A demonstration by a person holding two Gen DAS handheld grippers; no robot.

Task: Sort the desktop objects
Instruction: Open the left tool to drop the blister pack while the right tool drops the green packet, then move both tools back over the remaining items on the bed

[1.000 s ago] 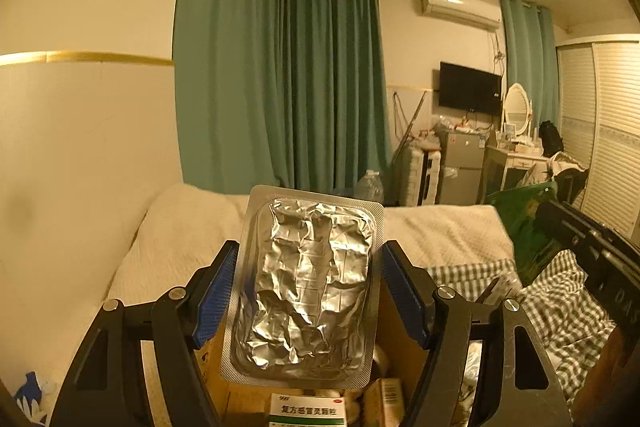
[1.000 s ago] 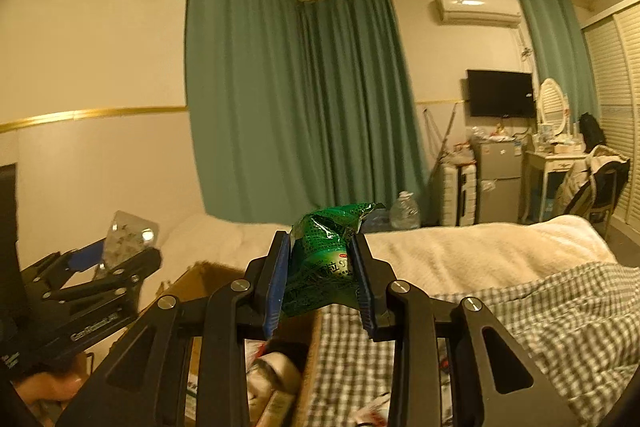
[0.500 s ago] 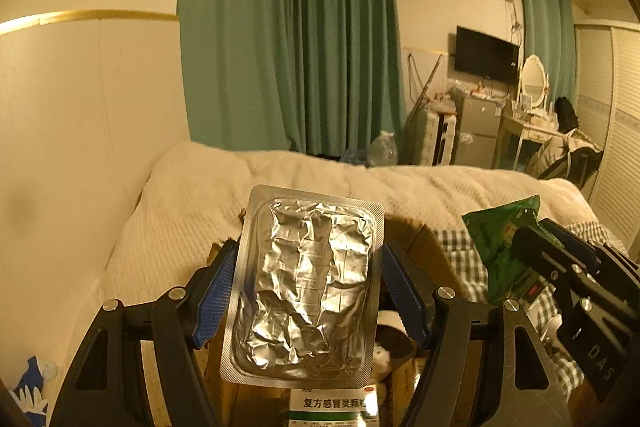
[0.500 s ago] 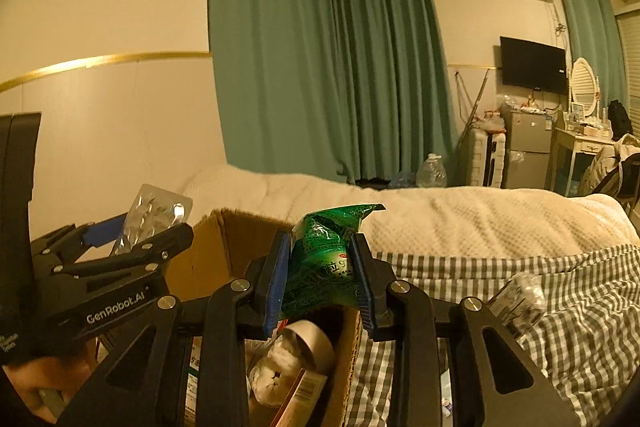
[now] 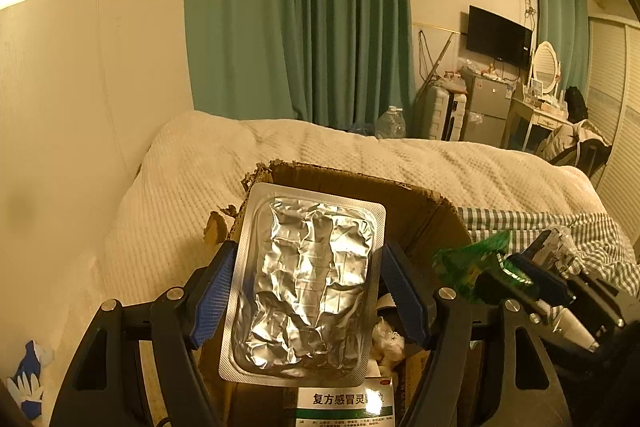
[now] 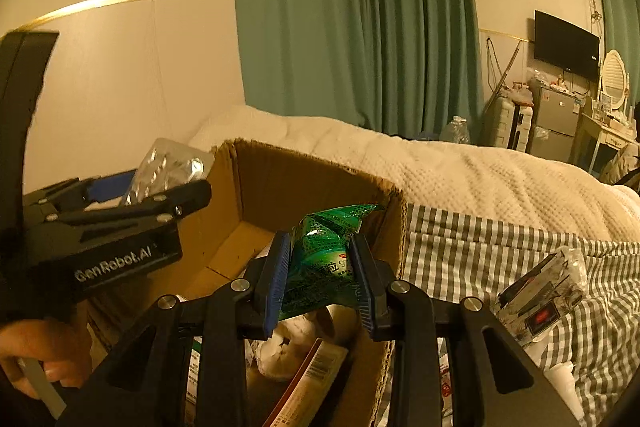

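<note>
The left gripper (image 5: 306,291) is opening, a foil blister (image 5: 306,287) standing between its blue pads (image 5: 212,295); whether the right pad is touched cannot quite be told. The right gripper (image 6: 320,279) is clamped on a green sachet (image 6: 324,259). Both are held over the open box (image 6: 312,179), so the drop-in step is judged to be in hand. Release is called for next, clear of the torn cardboard rim. Room is left inside beside a medicine carton (image 5: 344,407), though the grippers sit close together
</note>
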